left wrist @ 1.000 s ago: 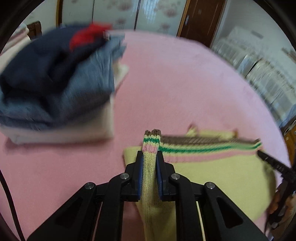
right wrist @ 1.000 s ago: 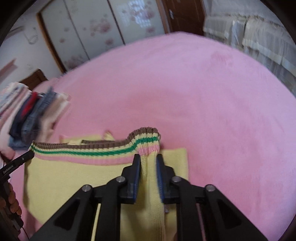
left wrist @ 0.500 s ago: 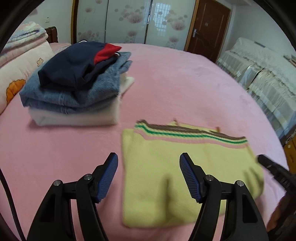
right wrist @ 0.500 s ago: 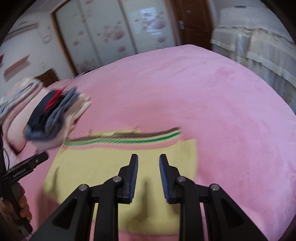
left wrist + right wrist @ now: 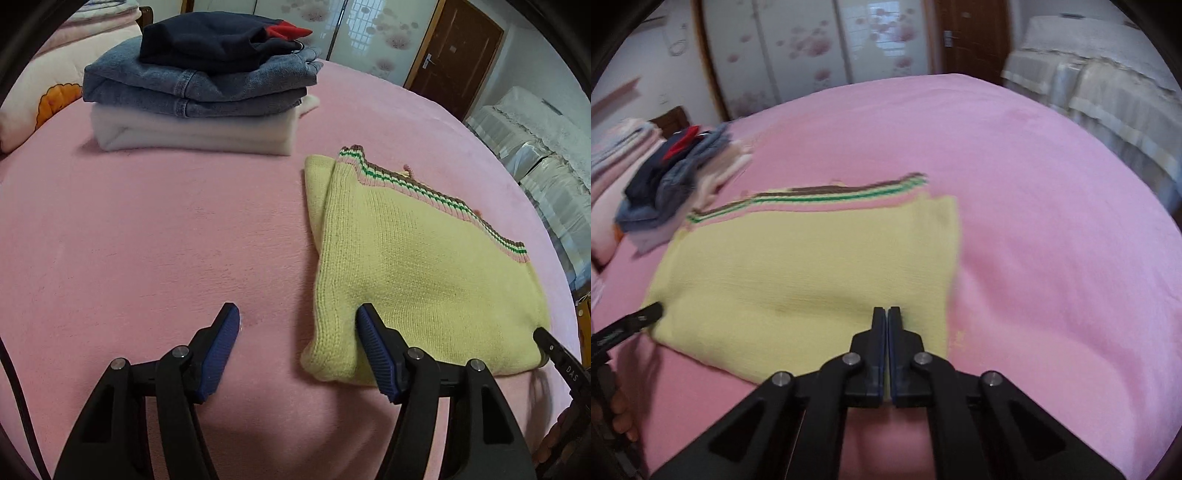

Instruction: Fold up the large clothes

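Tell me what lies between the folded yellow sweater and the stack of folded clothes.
Only bare pink blanket: the left wrist view shows an open strip between the yellow sweater and the clothes stack.

1 yellow sweater on 1 pink bed. 1 pile of 3 folded clothes. 2 grippers: 1 left, 1 right. 1 brown door.

The yellow sweater is a chunky, matt knit with a ribbed, striped hem. It lies on the bed, whose pink cover looks soft and fuzzy. At 11 o'clock, the folded stack shows coarse denim over fleecy white cloth. The left tool is matt black plastic with ridged blue pads and shiny metal rivets.
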